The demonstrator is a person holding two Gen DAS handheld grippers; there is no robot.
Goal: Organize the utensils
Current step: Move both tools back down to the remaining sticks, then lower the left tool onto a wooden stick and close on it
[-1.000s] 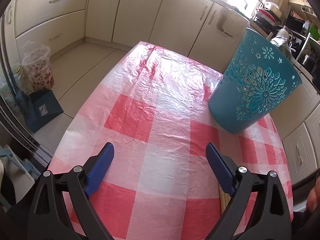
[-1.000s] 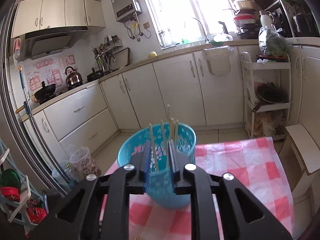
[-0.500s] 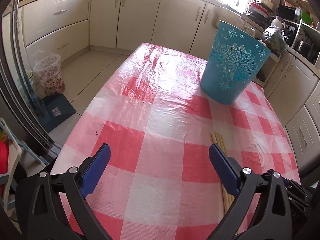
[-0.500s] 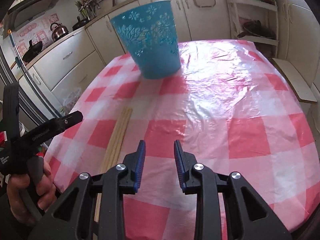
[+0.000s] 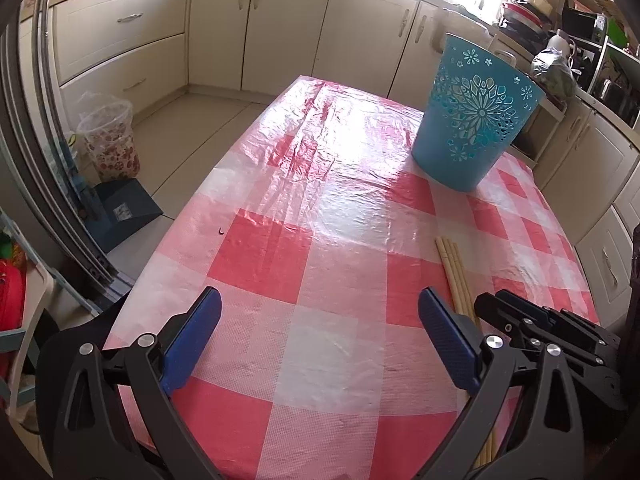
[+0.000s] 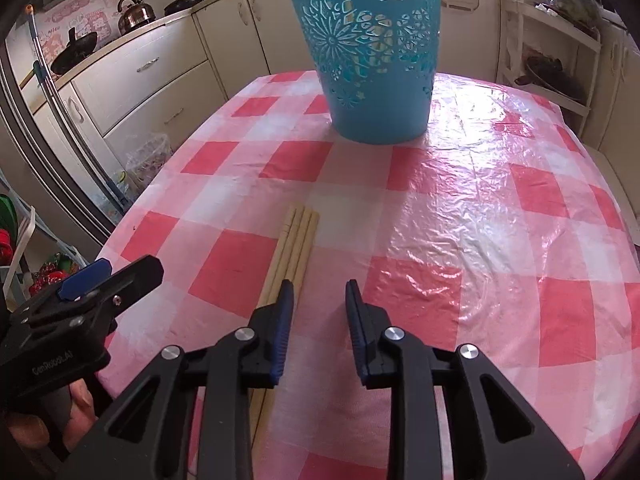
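- The chopsticks (image 6: 298,240) lie flat on the checked tablecloth (image 6: 480,220), side by side and touching, their far ends toward the blue basket (image 6: 368,52).
- The blue basket stands upright farther along the table, well apart from the chopsticks. Its inside is not visible in either view, so whether it already holds utensils cannot be told.
- The right gripper (image 6: 316,312) is released and holds nothing. Its left pad sits just over the right edge of the chopsticks.
- The left gripper (image 5: 320,340) is spread wide and empty, over bare cloth to the left of the chopsticks.
- Judgement: these chopsticks are not yet grasped. Remaining steps: close on them, lift, carry to the basket, drop them in upright.
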